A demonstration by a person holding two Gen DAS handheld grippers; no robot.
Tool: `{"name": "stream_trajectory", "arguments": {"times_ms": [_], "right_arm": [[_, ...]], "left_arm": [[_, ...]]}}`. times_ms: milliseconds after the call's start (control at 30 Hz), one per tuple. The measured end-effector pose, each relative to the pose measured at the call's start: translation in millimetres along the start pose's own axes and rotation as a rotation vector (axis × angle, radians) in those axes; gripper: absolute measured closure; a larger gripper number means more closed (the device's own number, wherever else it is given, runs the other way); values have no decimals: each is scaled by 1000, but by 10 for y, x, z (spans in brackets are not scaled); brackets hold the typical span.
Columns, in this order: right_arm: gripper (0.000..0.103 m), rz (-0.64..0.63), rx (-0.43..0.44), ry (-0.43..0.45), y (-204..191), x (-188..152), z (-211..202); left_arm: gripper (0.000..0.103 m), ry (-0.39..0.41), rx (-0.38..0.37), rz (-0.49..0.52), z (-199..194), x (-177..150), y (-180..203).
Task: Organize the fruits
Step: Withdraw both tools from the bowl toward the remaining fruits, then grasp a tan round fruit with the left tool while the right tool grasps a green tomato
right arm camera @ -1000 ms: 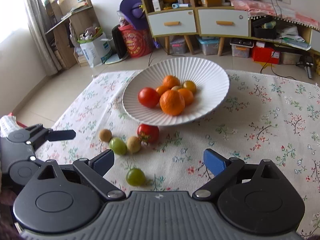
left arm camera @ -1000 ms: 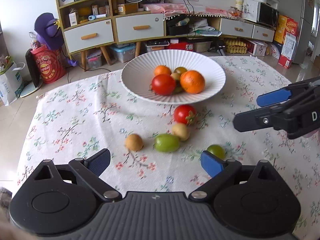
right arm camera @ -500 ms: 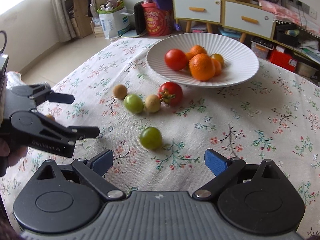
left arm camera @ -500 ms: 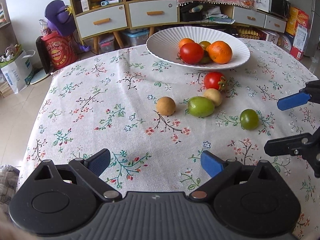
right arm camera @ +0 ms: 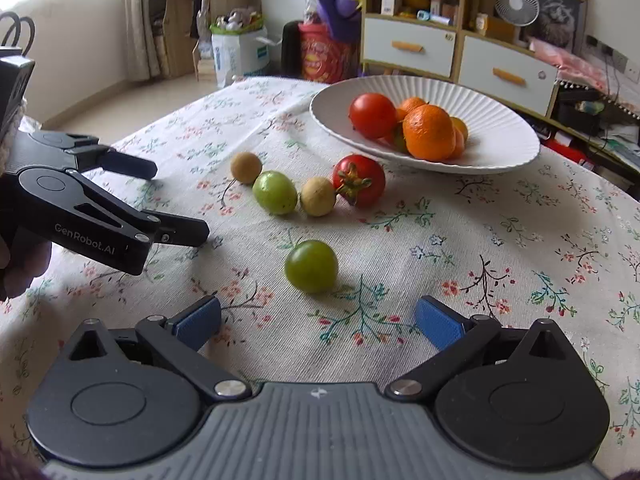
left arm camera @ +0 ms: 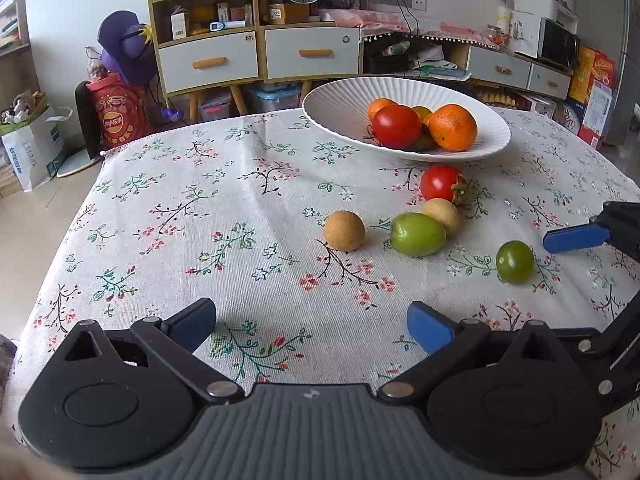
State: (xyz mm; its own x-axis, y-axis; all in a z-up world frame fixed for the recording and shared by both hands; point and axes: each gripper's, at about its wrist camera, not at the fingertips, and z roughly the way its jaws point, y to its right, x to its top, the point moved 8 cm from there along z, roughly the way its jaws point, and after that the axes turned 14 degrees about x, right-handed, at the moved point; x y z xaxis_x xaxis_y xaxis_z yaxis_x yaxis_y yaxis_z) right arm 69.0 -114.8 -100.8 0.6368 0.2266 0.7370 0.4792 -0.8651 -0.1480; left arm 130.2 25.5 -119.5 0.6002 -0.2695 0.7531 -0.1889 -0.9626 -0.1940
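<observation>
A white ribbed plate holds a red tomato, oranges and smaller fruit. On the floral cloth lie a red tomato, two tan round fruits, a green oval fruit and a green tomato. My left gripper is open and empty, short of the tan fruit. My right gripper is open and empty, just short of the green tomato.
The flowered tablecloth covers the table, whose left edge drops to the floor. Beyond stand a drawer cabinet, a red bucket and a bag. The left gripper shows in the right wrist view.
Both grippers have drawn back and sunk lower over the cloth, so the plate sits farther off. The right gripper has closed in on the green tomato. No fruit has moved.
</observation>
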Motion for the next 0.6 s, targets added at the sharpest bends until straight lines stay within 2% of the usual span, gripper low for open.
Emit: {"name": "stream_trajectory", "arguments": {"times_ms": [200, 467, 533, 600], "right_arm": [[0, -19, 5, 33, 26, 39, -2], [0, -39, 9, 44, 3, 47, 12], [0, -45, 6, 45, -3, 47, 10], [3, -49, 6, 49, -16, 54, 7]], "left_arm": [[5, 50, 2, -50, 76, 35, 7], [6, 54, 3, -58, 131, 112, 36], [9, 61, -4, -58, 128, 124, 42], [19, 72, -14, -52, 114, 135, 59]]}}
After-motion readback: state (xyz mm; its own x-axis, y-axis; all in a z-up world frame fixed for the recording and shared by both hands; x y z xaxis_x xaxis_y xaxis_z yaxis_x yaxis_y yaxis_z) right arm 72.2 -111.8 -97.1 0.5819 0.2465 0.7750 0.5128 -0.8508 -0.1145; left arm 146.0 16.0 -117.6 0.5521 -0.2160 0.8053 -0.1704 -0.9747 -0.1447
